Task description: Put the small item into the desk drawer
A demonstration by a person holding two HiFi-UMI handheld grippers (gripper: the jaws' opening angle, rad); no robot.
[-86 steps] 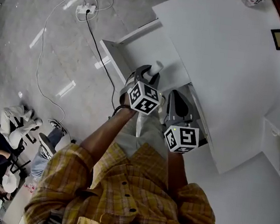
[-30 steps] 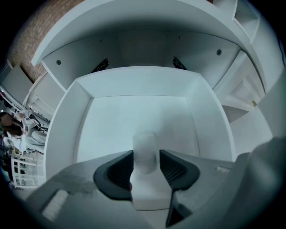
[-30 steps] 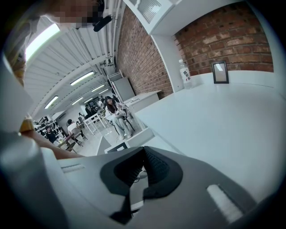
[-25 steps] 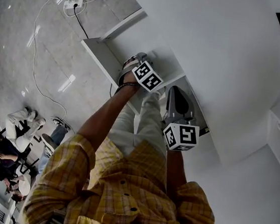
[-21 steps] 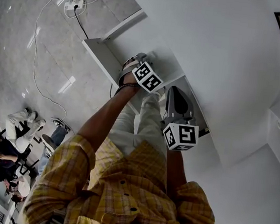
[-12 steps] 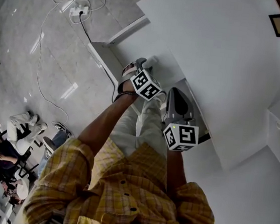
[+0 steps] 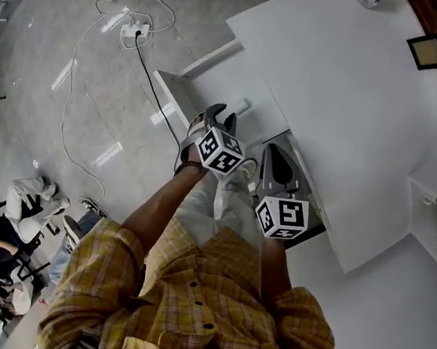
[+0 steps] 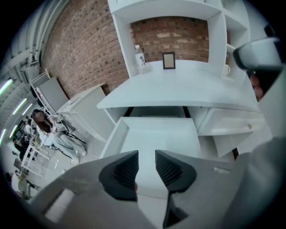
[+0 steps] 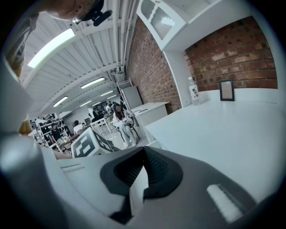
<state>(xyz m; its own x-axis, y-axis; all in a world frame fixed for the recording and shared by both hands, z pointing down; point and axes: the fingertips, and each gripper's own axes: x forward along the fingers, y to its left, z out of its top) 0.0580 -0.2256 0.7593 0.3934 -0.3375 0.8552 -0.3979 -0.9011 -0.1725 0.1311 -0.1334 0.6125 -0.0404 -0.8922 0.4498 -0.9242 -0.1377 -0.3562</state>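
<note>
In the head view the left claw hangs over the pulled-out white desk drawer, which juts toward 10 o'clock from the broad white table. The right claw sits at 4 o'clock of the left one, at the table's front edge, and what it carries cannot be made out from here. In the left gripper view the left claw has its jaws a narrow gap apart with nothing between them, aimed at the drawer at 12 o'clock. The drawer's floor shows bare white as far as it is visible. A second drawer at 2 o'clock looks shut, and a clear plastic bottle and a dark picture frame stand at the table's back. In the right gripper view the right claw is closed on a thin white flat piece, probably the small item, pinched by its faces. It looks light and stiff but smooth, so it may slip or swivel; a grip across the flat faces near the middle suits it best.
</note>
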